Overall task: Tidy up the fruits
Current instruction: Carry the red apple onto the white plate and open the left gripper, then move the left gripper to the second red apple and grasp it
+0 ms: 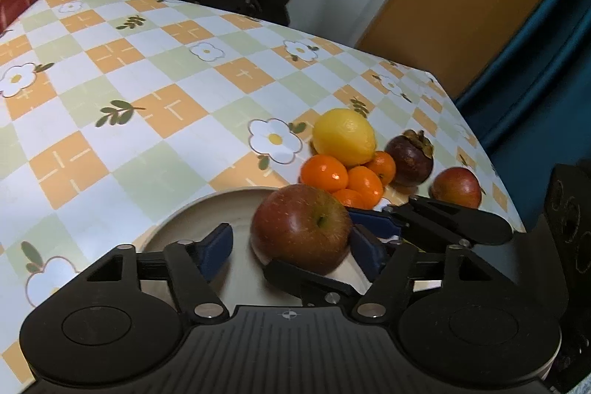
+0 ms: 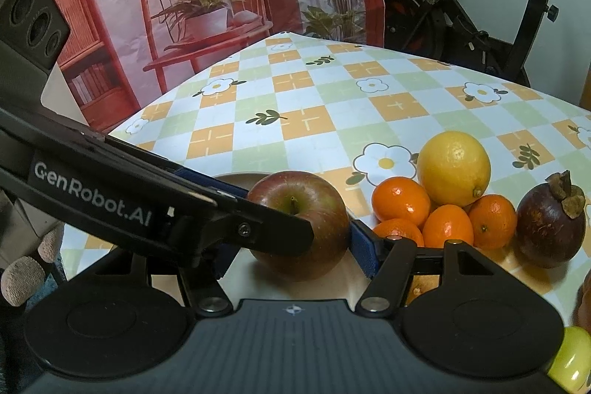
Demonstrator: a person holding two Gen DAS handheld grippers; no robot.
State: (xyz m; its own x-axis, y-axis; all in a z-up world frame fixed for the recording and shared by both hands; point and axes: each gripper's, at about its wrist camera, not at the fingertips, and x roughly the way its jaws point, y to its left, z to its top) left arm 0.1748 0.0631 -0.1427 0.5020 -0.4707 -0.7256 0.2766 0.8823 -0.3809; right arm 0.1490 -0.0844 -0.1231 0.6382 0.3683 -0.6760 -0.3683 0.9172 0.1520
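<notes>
Red with a green patch at the stem, the apple (image 1: 301, 228) sits in a beige plate (image 1: 184, 213) on the checked tabletop (image 1: 147, 120), at the near edge of both views. The left hand-held gripper (image 1: 291, 240) straddles it with its jaws apart: the blue left pad (image 1: 218, 246) stands clear of the apple with bare plate showing between, and the right pad (image 1: 365, 252) is just beside the fruit. The right hand-held gripper (image 2: 291, 246) reaches in from the other side and also has the apple between its jaws. Its right pad (image 2: 364, 248) lies against or just beside the apple's edge. Its left pad is mostly hidden behind the crossing left gripper's finger, so I cannot tell whether it is clamped on the fruit. Beyond the plate, a lemon (image 1: 343, 135) rests on a cluster of tangerines (image 1: 325, 174). A dark mangosteen (image 1: 410, 157) is just beside them, and a second apple (image 1: 456, 187) lies near the tabletop's edge. An exercise bike (image 2: 461, 2) stands behind the tabletop.
</notes>
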